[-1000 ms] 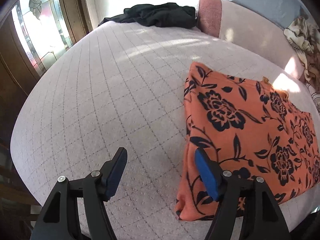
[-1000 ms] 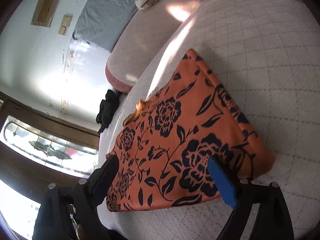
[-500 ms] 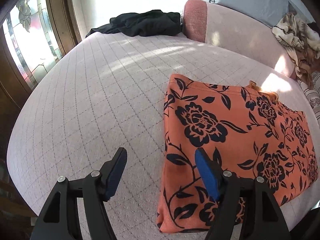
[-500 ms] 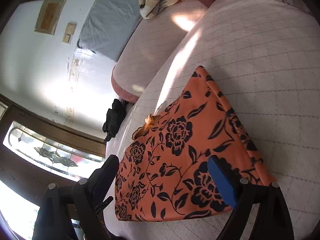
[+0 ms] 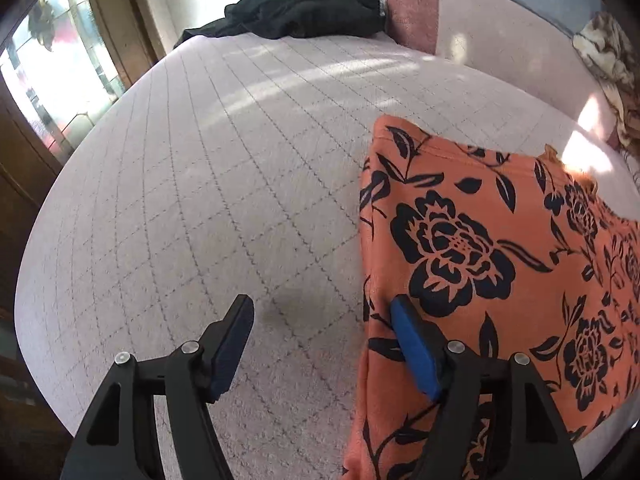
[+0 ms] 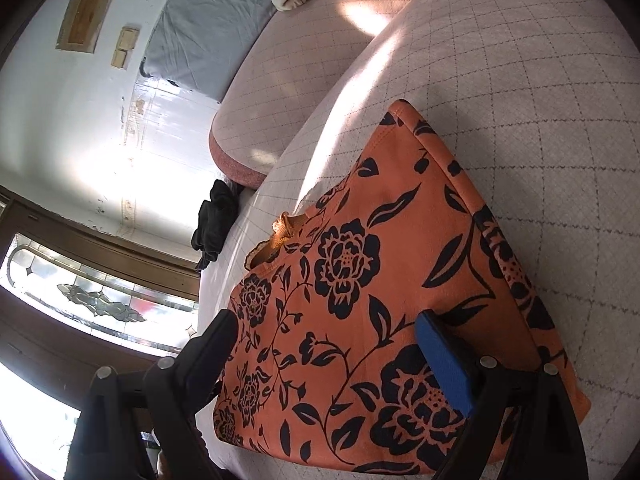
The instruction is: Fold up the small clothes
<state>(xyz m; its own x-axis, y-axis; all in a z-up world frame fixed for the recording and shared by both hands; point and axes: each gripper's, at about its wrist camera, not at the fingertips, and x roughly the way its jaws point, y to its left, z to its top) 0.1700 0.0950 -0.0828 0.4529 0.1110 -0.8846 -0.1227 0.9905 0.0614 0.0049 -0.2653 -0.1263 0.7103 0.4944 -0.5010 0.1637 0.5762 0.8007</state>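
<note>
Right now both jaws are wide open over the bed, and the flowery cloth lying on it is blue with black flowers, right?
Almost. The flowery cloth is orange with black flowers, not blue; only the jaw pads are blue. Both wrist views show it lying on the quilted bed. The rest holds: the left gripper and right gripper both have their jaws wide open.

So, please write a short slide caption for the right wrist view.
Open right gripper over a folded orange floral garment on a quilted cushion.
</note>
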